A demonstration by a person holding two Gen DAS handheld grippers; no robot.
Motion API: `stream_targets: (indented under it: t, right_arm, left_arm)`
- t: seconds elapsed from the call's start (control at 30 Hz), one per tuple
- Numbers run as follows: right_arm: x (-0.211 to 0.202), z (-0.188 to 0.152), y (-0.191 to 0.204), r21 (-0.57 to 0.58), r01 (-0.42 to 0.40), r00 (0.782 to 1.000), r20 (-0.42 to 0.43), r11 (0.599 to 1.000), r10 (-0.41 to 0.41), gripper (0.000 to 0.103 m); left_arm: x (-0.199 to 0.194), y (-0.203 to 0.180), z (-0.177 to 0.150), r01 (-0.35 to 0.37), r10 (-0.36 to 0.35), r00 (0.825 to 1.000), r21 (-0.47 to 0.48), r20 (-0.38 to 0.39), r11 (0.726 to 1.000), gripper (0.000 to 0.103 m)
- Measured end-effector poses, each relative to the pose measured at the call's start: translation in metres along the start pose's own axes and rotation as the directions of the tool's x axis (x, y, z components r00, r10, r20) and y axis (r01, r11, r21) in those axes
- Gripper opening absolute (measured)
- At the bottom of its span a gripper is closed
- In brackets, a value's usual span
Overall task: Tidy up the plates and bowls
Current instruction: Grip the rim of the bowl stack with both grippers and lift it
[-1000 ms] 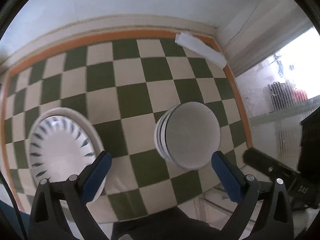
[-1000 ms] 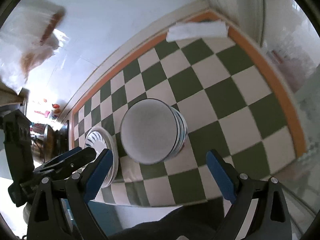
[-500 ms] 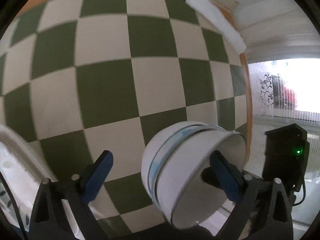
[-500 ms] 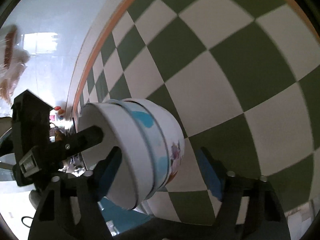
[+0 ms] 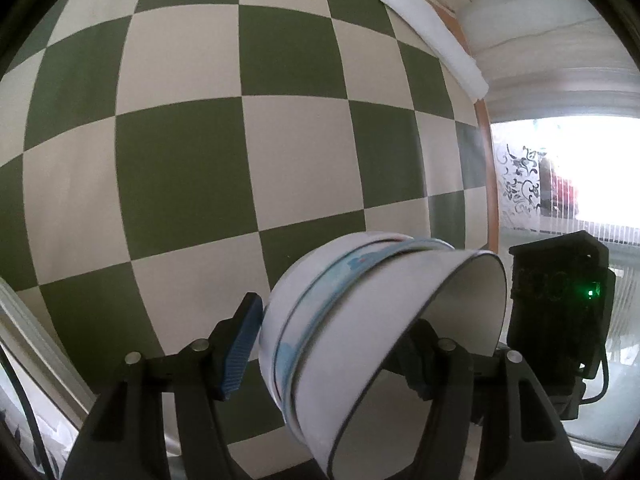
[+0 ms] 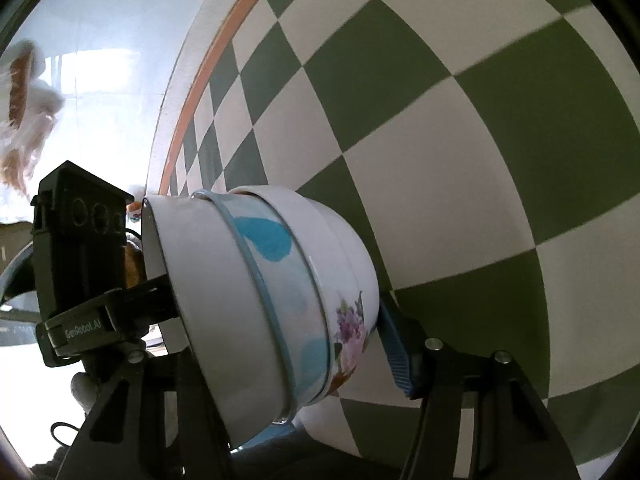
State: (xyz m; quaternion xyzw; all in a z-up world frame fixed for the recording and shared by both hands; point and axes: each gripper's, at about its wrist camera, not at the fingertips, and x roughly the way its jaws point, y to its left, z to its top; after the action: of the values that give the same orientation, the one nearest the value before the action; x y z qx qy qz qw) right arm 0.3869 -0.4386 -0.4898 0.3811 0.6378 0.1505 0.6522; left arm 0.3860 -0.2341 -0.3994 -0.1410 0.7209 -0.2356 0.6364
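Observation:
A stack of three nested white bowls with blue and floral marks fills the space between the fingers of both grippers. In the left wrist view my left gripper is shut on the stack, its blue pad against the bowl's left wall. In the right wrist view the stack sits in my right gripper, with the blue pad against the bottom bowl's base. The stack sits on the green and cream checkered cloth. The other gripper's body shows at the left.
The rim of a white plate with dark petal marks shows at the lower left. A folded white cloth lies at the table's far right corner. The orange border marks the right edge, with a bright window beyond.
Both grippers dropped low and moved in on the bowl stack, then closed from wide open onto its two sides. The plate slid almost out of view.

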Motion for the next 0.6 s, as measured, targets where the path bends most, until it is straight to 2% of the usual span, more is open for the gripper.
stream_targets:
  t: [0.3, 0.6]
  right_arm:
    - [0.005, 0.008, 0.025, -0.065, 0.003, 1.000, -0.028, 0.998, -0.005, 0.054]
    - [0.005, 0.011, 0.067, -0.156, 0.017, 1.000, -0.011, 0.988, -0.019, 0.052]
  left_arm:
    - [-0.019, 0.009, -0.001, -0.018, 0.020, 0.998, -0.035, 0.055, 0.999, 0.061]
    - [-0.060, 0.027, -0.004, -0.021, 0.024, 0.992, -0.026, 0.125, 0.999, 0.060]
